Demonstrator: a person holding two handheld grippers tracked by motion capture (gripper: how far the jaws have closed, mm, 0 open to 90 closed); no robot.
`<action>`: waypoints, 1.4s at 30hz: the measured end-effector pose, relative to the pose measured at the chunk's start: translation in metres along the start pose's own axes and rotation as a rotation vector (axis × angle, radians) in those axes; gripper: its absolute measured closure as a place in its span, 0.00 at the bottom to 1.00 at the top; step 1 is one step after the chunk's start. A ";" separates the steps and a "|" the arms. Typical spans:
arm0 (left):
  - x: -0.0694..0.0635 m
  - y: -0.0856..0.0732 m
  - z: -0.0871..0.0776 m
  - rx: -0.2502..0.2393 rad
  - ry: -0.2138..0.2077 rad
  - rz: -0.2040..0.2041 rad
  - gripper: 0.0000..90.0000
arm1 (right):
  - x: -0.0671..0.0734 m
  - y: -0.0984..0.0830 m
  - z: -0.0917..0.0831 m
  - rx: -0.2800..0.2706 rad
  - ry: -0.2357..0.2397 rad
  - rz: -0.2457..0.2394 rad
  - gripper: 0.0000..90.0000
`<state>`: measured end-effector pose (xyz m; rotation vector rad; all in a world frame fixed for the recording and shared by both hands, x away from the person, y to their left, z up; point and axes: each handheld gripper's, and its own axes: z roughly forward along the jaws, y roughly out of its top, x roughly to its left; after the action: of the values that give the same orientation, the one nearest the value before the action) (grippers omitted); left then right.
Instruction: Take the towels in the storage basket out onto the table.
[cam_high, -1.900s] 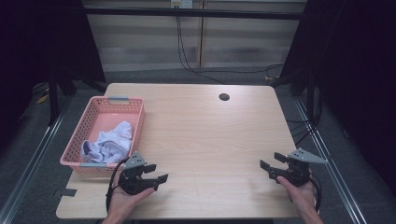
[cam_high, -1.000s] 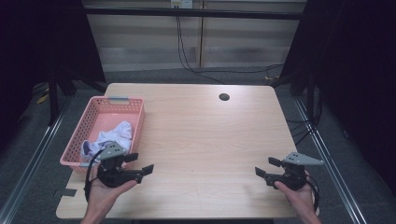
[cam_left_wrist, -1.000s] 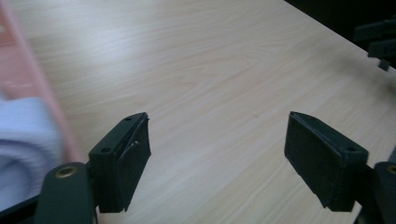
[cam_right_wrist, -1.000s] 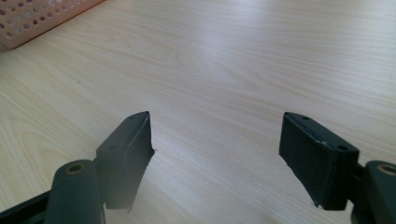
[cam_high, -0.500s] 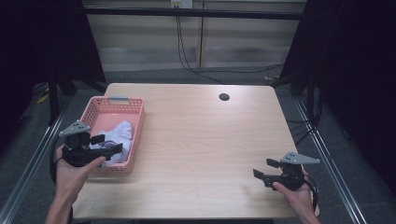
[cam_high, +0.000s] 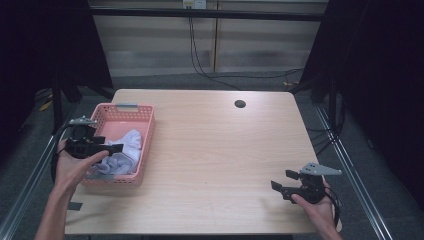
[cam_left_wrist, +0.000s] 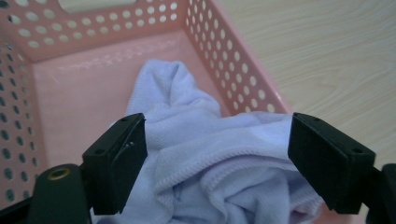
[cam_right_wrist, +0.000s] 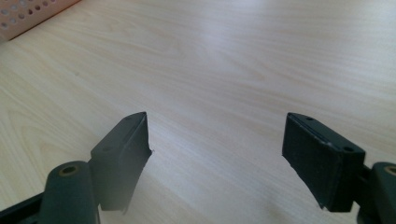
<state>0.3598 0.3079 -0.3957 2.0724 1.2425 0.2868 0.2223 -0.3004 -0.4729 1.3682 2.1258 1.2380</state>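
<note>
A pink perforated basket (cam_high: 142, 112) stands at the table's left side with a crumpled white cloth (cam_high: 125, 150) inside. My left gripper (cam_high: 107, 148) hovers over the basket's near left part, open, jaws pointing right over the cloth. In the left gripper view the cloth (cam_left_wrist: 210, 154) lies between and below the wide-apart jaws of the gripper (cam_left_wrist: 217, 149), with the basket wall (cam_left_wrist: 233, 60) behind it. My right gripper (cam_high: 280, 181) is held low over the table's front right corner, open, with bare wood between its jaws (cam_right_wrist: 217, 144).
The wooden table (cam_high: 220, 145) has a dark round hole (cam_high: 240, 104) near its far edge. Dark curtains and metal frame rails flank both sides. A corner of the pink basket (cam_right_wrist: 28, 14) shows far off in the right gripper view.
My left gripper has travelled from the table's front edge leftwards and up, ending over the basket and cloth. The right gripper has sunk slightly toward the front right corner.
</note>
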 end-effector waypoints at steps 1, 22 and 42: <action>0.003 -0.001 0.011 0.013 0.021 0.005 0.25 | 0.002 0.001 -0.002 -0.018 -0.005 -0.004 0.26; 0.010 0.001 0.066 0.344 0.096 0.043 0.09 | 0.003 0.001 -0.003 -0.028 0.028 -0.010 0.26; 0.013 0.007 0.094 0.517 0.052 0.023 0.21 | 0.005 0.002 -0.001 -0.012 0.046 -0.019 0.25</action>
<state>0.4196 0.2740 -0.4622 2.5264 1.4369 0.0260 0.2202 -0.2967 -0.4698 1.3235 2.1531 1.2850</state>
